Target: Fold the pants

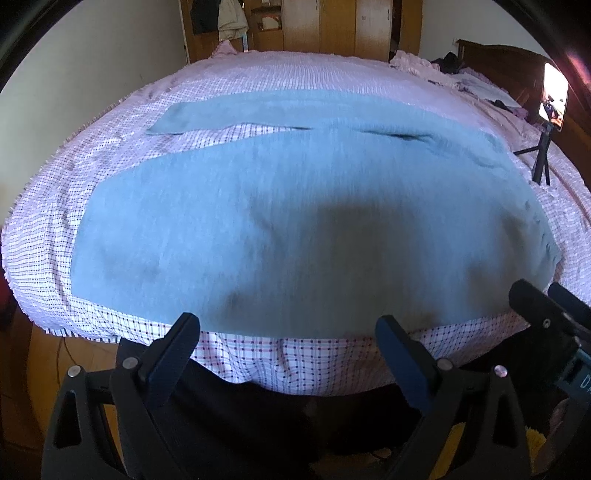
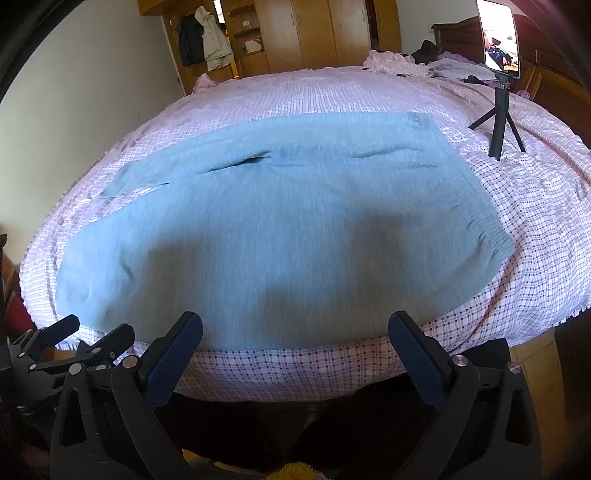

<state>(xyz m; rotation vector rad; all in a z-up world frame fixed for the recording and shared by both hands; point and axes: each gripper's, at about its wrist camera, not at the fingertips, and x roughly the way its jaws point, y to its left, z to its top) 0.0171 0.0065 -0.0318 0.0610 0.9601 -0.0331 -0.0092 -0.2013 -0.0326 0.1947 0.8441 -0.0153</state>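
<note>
Pants (image 1: 295, 229), grey-blue, spread flat on checked bedsheet (image 1: 291, 354); legs toward left, waistband (image 2: 476, 206) toward right, near edge close to bed's front. Left gripper (image 1: 288, 332) held over front edge of bed, jaws wide apart, empty. Right gripper (image 2: 295, 332) likewise, jaws apart, nothing between. Phone on tripod (image 2: 498, 74) at far right on sheet. Wooden wardrobe (image 2: 314, 33) behind.

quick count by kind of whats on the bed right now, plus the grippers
pants: 1
phone: 1
tripod: 1
heap of clothes at the far end of the bed: 1, pieces too jumbled to count
grippers: 2, left gripper and right gripper, both open and empty
total: 6
</note>
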